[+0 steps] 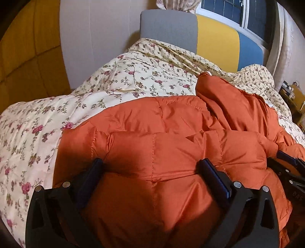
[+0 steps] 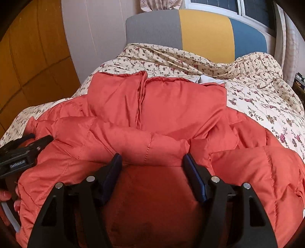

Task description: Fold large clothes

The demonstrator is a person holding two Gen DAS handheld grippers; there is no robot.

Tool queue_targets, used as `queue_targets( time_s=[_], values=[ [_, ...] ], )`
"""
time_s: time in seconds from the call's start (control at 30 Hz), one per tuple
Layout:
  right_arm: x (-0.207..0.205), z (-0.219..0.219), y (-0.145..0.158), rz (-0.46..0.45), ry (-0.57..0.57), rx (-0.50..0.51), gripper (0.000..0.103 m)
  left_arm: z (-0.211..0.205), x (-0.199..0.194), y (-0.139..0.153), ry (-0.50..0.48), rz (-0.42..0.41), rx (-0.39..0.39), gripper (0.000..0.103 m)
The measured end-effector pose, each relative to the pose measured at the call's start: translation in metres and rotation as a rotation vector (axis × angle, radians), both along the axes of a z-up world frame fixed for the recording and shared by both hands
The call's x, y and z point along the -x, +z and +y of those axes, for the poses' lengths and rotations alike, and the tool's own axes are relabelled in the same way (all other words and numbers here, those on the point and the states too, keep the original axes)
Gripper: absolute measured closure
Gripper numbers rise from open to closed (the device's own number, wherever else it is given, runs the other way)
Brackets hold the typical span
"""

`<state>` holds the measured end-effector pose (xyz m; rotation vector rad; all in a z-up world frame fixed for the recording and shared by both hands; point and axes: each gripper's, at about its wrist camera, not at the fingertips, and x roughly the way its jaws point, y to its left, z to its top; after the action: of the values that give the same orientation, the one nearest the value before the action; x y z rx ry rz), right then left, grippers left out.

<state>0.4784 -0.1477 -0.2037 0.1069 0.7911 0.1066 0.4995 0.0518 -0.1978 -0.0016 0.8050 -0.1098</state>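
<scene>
An orange quilted puffer jacket (image 1: 171, 118) lies on a bed with a floral quilt (image 1: 133, 76). My left gripper (image 1: 151, 165) is open, its jaws wide apart with a puffy fold of the jacket's near edge bulging between them. The right gripper's tips show at the right edge of this view (image 1: 289, 162). In the right wrist view the jacket (image 2: 162, 106) shows its hood and collar on top. My right gripper (image 2: 152, 162) is open, jaws wide around a fold of the near edge. The left gripper (image 2: 24, 148) shows at the left, over the jacket's left side.
A grey, yellow and blue headboard (image 2: 190, 30) stands at the far end of the bed under a window (image 2: 228, 5). A wooden wardrobe (image 2: 34, 63) is to the left. A cluttered shelf (image 1: 293, 95) sits at the right. Quilt (image 2: 263, 99) lies bare right of the jacket.
</scene>
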Motion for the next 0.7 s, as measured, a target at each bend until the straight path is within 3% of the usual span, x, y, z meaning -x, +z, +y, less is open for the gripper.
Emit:
queue_targets(
  time_s=[0.27,0.33,0.47,0.63,0.7],
  values=[
    [0.009,0.001,0.005,-0.023,-0.011,0.000,0.033,0.013,0.055,0.017,0.130,-0.105,-0.110,0.003],
    [0.011,0.001,0.005,-0.028,-0.012,0.000,0.033,0.023,0.053,0.011,0.164,-0.072,-0.095,0.003],
    [0.009,0.002,0.002,-0.018,-0.010,0.004,0.032,0.043,0.029,-0.007,0.171,0.049,0.018,0.003],
    [0.014,-0.004,0.009,0.019,0.010,-0.018,0.032,0.041,0.031,-0.006,0.176,0.053,0.001,0.003],
    [0.031,-0.011,0.019,0.030,0.009,-0.044,0.025,0.040,0.043,0.001,0.172,0.044,-0.015,0.003]
  ],
)
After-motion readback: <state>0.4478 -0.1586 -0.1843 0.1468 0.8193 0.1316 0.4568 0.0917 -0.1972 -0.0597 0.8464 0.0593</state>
